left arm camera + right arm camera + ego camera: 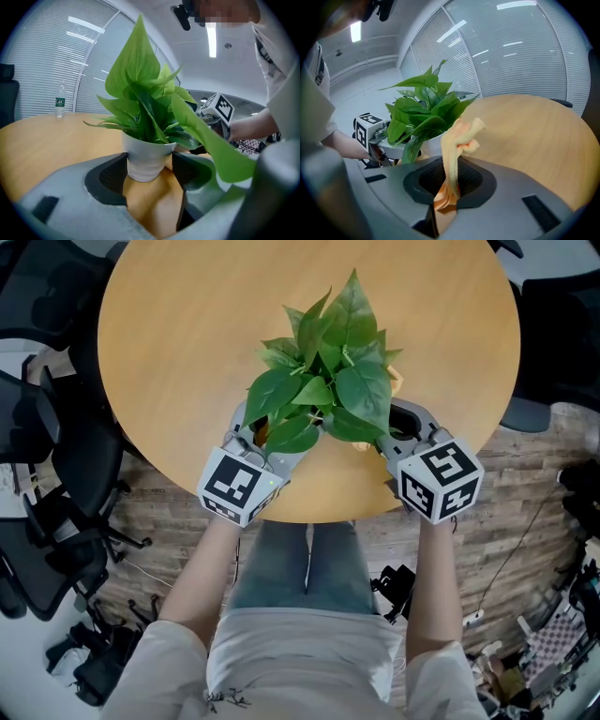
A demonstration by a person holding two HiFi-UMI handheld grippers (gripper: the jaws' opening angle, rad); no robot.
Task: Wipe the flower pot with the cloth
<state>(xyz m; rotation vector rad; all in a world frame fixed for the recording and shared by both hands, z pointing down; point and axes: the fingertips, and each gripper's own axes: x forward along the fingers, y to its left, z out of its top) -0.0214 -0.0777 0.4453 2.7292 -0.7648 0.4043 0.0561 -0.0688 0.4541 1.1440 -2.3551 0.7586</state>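
Left gripper view: the black ribbed fingers [112,176] of the left gripper [147,172] press on either side of a small white ceramic flower pot [146,157], gripping it low on its wall as it stands upright on the round pale wooden desk [42,140]. Broad green leaves [136,79] rise from the pot and spread over both grippers.

Right gripper view: the fingers [471,180] of the right gripper [449,180] are closed on a soft orange-yellow cloth [457,140]. The cloth stands up out of them in a crumpled fold, its top end just beside the pot's right side; whether it touches the pot cannot be told.

From the head view, the pot sits at the near edge of the desk between the two grippers, mostly hidden under the foliage. Each gripper's black-and-white marker cube [239,486] lies by the desk's near rim. A black office chair [47,474] stands to the left of the desk.
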